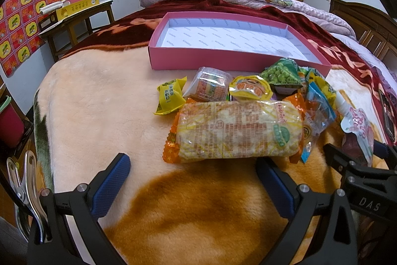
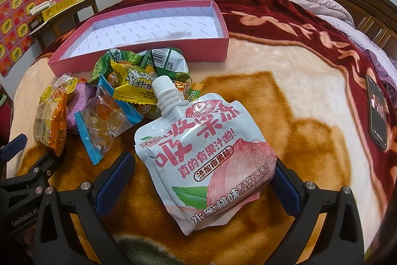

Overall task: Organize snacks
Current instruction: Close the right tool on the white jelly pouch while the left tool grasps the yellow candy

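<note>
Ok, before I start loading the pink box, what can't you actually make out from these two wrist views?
- Purple snack: right wrist view, mostly buried under the clear candy bag.
- Peach jelly pouch: left wrist view, its lower part is behind the right gripper.
- Rice cracker pack: print blurred in both views.
- Pink box: floor seen, but a dark smudge is unidentifiable.
- Phone: screen dark.

The left gripper (image 1: 193, 163) has a black frame shaped like two big arms. Each finger has a dark blue pad (image 1: 111, 187) with a bumpy surface. Round silver screws (image 1: 81, 187) sit on the black arms. A shiny metal clip (image 1: 23, 187) hangs at its left side. The right gripper (image 2: 203, 165) looks the same: black frame, blue pads, silver screws. Seen from the left camera, its body has white letters, "DAS" (image 1: 369, 201). Seen from the right camera, the left one's body says "GenRobot.AI" (image 2: 23, 217).
</note>
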A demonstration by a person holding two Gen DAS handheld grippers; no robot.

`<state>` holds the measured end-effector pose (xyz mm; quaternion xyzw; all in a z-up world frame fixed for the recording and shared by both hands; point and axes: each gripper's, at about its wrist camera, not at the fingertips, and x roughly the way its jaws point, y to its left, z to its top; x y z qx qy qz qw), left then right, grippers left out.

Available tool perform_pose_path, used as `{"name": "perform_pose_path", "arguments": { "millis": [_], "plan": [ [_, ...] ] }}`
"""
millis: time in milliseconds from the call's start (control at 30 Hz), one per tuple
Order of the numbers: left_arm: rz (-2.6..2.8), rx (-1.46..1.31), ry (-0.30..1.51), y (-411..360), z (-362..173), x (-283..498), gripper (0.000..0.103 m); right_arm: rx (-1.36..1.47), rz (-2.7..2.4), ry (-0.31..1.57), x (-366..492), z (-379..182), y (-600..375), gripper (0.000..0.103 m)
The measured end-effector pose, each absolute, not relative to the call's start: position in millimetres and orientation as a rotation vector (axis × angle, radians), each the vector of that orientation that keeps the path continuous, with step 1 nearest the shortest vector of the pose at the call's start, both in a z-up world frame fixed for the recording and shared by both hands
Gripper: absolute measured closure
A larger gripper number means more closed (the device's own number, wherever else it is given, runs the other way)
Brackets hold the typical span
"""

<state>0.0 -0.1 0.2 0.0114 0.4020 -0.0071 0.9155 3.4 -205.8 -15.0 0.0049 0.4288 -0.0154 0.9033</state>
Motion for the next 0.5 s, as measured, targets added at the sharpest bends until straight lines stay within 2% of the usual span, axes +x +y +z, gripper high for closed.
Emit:
{"name": "perform_pose_path", "arguments": {
  "millis": [267, 500],
  "plan": [
    [-0.048, 0.037, 0.849, 3, 6, 2, 0.002, 0.010, -0.016, 0.908, 1, -12, -208, 0.000],
    [-0.113, 0.048, 0.870, 7, 12, -10, 0.008, 0.001, 0.039, 0.938, -7, -10, -210, 0.001]
  ]
}}
